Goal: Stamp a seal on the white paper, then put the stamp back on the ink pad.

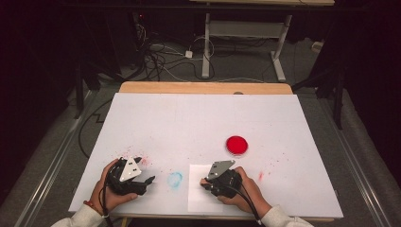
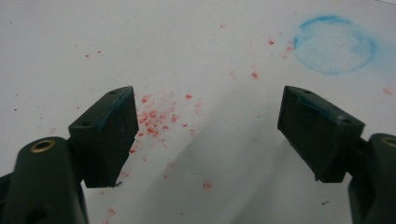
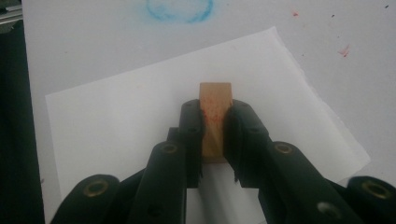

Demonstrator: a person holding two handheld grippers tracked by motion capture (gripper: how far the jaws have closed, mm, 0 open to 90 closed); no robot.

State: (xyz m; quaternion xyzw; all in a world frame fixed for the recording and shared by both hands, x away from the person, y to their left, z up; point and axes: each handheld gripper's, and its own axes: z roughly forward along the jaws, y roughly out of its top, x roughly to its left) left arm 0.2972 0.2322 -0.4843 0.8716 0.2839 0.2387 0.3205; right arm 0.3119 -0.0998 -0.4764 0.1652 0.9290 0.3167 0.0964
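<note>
Right gripper (image 3: 214, 140), nearest the table's front edge, is clenched on a small wooden block (image 3: 215, 112) whose face is speckled with red; the block stands upright between the jaws, just above a white sheet of paper (image 3: 116, 121) that lies under it. Left gripper (image 2: 201, 135) rests off to the side with its jaws spread wide and nothing between them, over a scatter of red crumbs (image 2: 154, 119) on the white table cover (image 1: 189, 118). Between the two hands sits a smudged blue ring (image 1: 175, 179), and farther out, beyond the paper, a round red pad (image 1: 236, 144). The work looks like stamping, probably red onto the sheet. To do it well, I would keep the block square to the paper, bring it straight down without sliding, press evenly, and lift cleanly. The free gripper could pin a corner of the sheet so that it does not lift with the block.
</note>
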